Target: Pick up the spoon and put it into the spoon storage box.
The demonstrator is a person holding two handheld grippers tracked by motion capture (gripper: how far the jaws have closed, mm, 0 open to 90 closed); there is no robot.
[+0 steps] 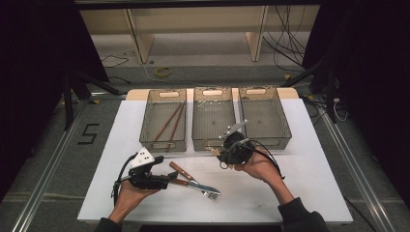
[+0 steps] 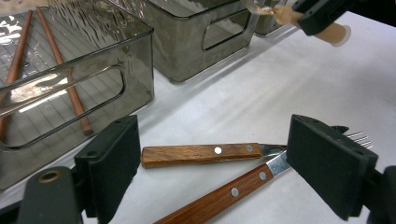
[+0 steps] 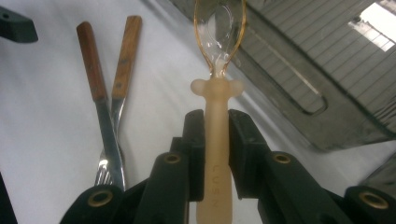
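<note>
Jaws of the right gripper [image 3: 215,140] clamp a spoon [image 3: 217,154] handle; the left gripper [image 2: 233,163] gapes wide over knife [image 2: 201,154] and fork [image 2: 243,186] near the bench's front edge.

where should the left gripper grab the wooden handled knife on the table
Grip the knife by its wooden handle, coming straight down from above. It lies flat, with the blade end crossing the fork, so the handle's free end is clearest. The left gripper is open around both handles.
</note>
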